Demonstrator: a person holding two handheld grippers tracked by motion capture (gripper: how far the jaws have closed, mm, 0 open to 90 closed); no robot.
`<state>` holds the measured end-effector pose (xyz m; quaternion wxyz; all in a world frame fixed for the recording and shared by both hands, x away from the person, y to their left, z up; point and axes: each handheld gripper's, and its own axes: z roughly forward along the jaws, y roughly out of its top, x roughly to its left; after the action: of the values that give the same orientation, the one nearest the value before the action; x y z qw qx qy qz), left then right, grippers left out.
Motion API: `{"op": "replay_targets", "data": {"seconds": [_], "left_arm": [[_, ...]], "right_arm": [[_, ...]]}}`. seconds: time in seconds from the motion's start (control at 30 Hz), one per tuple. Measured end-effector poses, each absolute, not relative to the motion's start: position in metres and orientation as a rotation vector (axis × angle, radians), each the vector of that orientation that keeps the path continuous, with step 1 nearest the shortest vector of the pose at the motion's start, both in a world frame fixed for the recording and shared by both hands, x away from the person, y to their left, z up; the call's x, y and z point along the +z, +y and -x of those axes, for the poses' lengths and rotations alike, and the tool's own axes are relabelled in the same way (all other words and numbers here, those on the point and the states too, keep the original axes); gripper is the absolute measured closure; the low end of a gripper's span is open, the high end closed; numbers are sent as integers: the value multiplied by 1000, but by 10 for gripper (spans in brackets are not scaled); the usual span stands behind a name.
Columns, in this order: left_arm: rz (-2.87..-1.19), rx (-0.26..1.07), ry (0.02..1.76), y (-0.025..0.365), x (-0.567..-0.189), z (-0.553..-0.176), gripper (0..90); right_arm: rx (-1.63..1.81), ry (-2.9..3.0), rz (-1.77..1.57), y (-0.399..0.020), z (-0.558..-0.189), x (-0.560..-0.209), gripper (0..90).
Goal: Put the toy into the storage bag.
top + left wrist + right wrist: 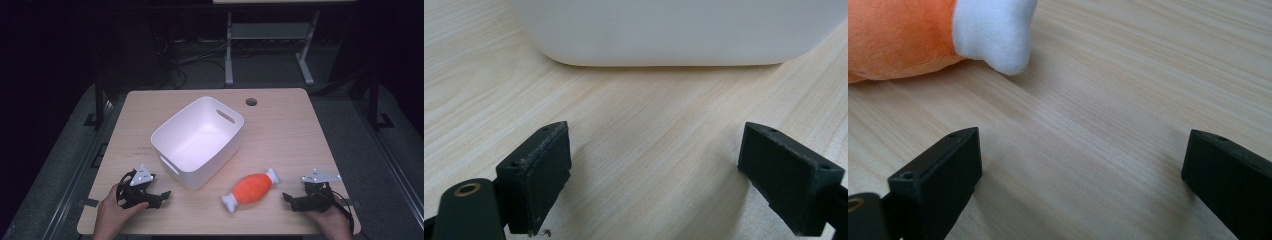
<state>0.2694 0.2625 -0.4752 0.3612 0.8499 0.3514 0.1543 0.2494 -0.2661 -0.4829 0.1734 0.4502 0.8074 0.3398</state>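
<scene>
Dim room, light wooden table [285,125] with an empty white bin [198,141] near its centre and an orange plush toy with white ends [251,188] lying toward the front edge, just right of the bin. Left gripper [159,196] rests by the front-left corner, jaws wide apart, nothing between, facing the bin wall. Right gripper [289,199] sits near the front-right corner, jaws spread, empty, close to the toy's white end [993,32].

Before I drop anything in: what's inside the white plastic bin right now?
The white plastic bin looks empty in the high view: bare white floor and far walls. Its near wall hides a strip of floor along that side, so something small lying there can't be ruled out.
</scene>
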Motion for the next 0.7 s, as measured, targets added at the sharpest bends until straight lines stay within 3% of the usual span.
{"op": "replay_targets", "data": {"seconds": [0.13,0.2,0.37,0.63,0.7], "left_arm": [[-2190,398,905,263,-475,-269,127],[-2189,397,905,262,-475,-269,127],[-2189,398,905,262,-475,-269,127],[-2190,400,905,263,-475,-269,129],[-2190,400,906,263,-475,-269,129]], "right_arm": [[964,2290,-1276,-266,-249,-483,26],[956,2303,-1272,-266,-249,-481,70],[984,2333,-1265,-266,-243,-473,296],[1019,2393,-1224,-260,-237,-463,811],[1025,2419,-1209,-259,-237,-464,893]]}}
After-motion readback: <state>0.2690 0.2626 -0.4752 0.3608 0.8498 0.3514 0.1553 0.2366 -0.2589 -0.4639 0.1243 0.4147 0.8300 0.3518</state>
